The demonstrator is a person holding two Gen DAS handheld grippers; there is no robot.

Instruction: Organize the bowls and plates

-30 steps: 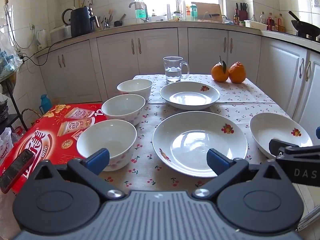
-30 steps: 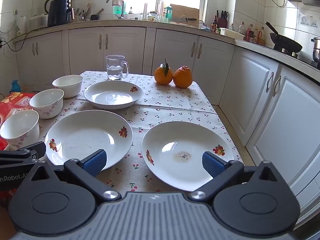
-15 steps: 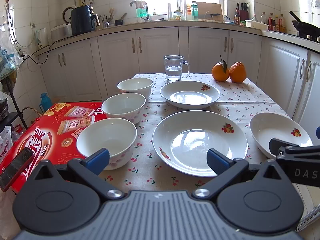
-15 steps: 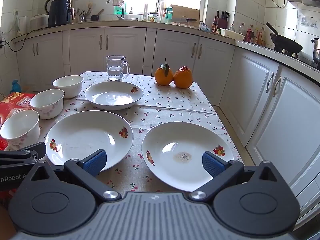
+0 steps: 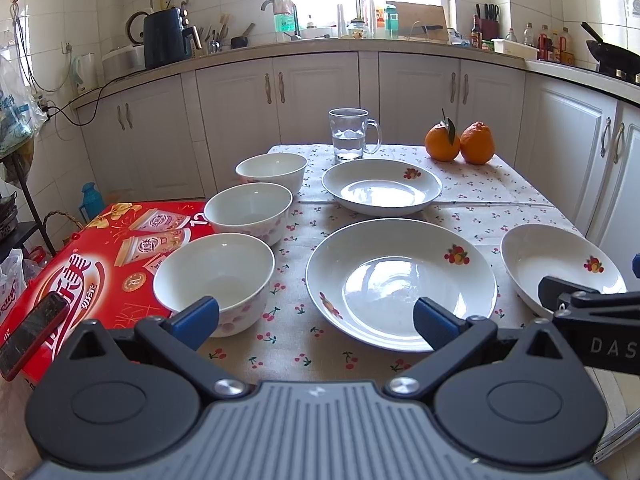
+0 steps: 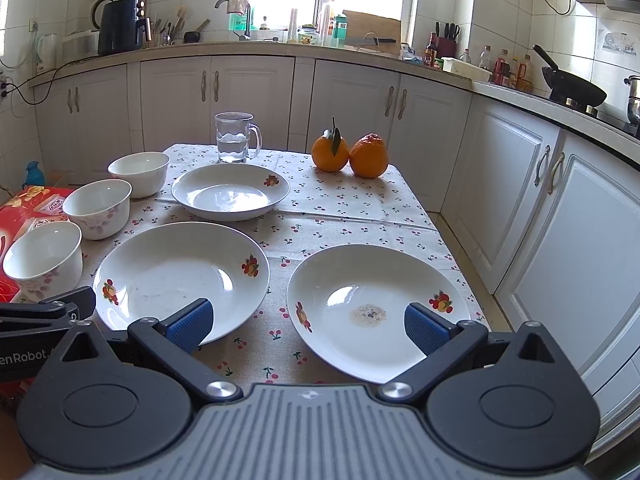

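**Both grippers wide over a set table**

We see our left gripper [image 5: 316,318] spread wide, empty, above the near table edge: a bowl [image 5: 214,278] at its left finger, a large plate [image 5: 400,280] at its right. Our right gripper [image 6: 308,322] gapes too, facing a stained plate [image 6: 376,308], possibly crumbs. Two bowls and another plate lie beyond.

Bare tablecloth [image 6: 352,216] between plates [image 6: 230,192] and oranges [image 6: 350,156]
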